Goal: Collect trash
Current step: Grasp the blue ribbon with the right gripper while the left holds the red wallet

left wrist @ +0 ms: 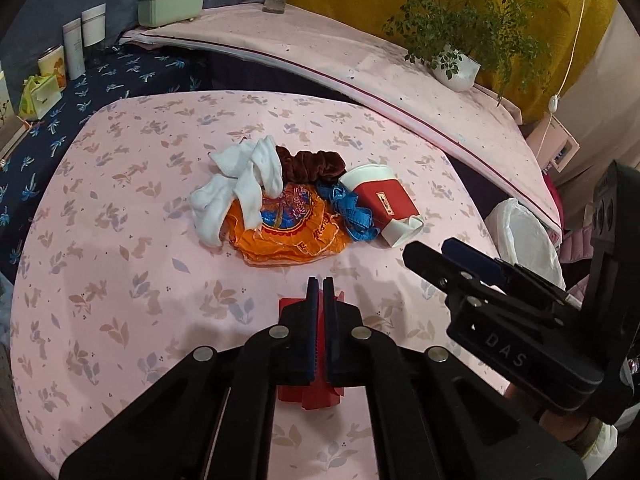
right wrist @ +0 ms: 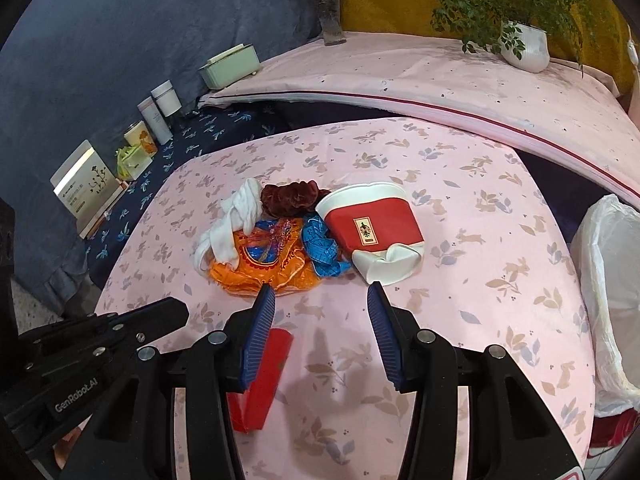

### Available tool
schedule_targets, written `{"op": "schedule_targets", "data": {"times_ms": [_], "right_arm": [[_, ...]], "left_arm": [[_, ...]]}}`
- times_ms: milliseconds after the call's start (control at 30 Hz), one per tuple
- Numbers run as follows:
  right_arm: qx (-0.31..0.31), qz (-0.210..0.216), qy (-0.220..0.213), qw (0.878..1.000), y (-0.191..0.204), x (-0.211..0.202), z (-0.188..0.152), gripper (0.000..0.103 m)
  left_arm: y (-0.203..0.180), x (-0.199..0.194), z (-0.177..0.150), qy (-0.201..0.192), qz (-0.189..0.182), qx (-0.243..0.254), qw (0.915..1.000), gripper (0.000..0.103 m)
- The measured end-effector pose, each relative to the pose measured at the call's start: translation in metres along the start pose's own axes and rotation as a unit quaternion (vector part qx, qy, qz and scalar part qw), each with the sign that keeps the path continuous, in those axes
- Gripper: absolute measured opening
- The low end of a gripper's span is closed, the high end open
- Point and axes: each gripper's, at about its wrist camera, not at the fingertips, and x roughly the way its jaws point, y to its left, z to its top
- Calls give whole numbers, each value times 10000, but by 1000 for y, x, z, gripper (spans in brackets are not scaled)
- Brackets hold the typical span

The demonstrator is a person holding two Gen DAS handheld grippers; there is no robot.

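Note:
A pile lies mid-table: a crushed red-and-white paper cup [left wrist: 384,204] [right wrist: 374,228], an orange snack wrapper [left wrist: 288,226] [right wrist: 266,262], a blue crumpled tape [left wrist: 352,212] [right wrist: 322,250], white socks [left wrist: 240,192] [right wrist: 232,224] and a brown scrunchie [left wrist: 310,164] [right wrist: 290,198]. My left gripper [left wrist: 321,280] has its jaws together above a flat red paper box [left wrist: 310,394] [right wrist: 260,380]; whether it pinches the box is unclear. My right gripper [right wrist: 320,296] is open and empty, near the cup and wrapper; it shows in the left wrist view [left wrist: 430,254].
A bin with a white liner [left wrist: 524,236] [right wrist: 608,300] stands off the table's right edge. A raised pink ledge behind holds a potted plant [right wrist: 524,46], a vase [right wrist: 332,20] and a green box [right wrist: 230,66]. Boxes and jars [right wrist: 156,118] line the left.

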Motion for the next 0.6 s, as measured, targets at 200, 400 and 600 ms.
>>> {"op": "schedule_targets", "data": {"times_ms": [200, 400, 600], "right_arm": [[-87, -86, 134, 9998, 0, 15, -2, 47], [-164, -285, 113, 9994, -10, 19, 0, 47], [-31, -177, 181, 9997, -19, 24, 4, 47]], "left_arm": [[8, 13, -25, 108, -8, -253, 9996, 62], [10, 49, -44, 570, 75, -393, 9976, 62], [9, 63, -42, 519, 69, -500, 9974, 61]]}}
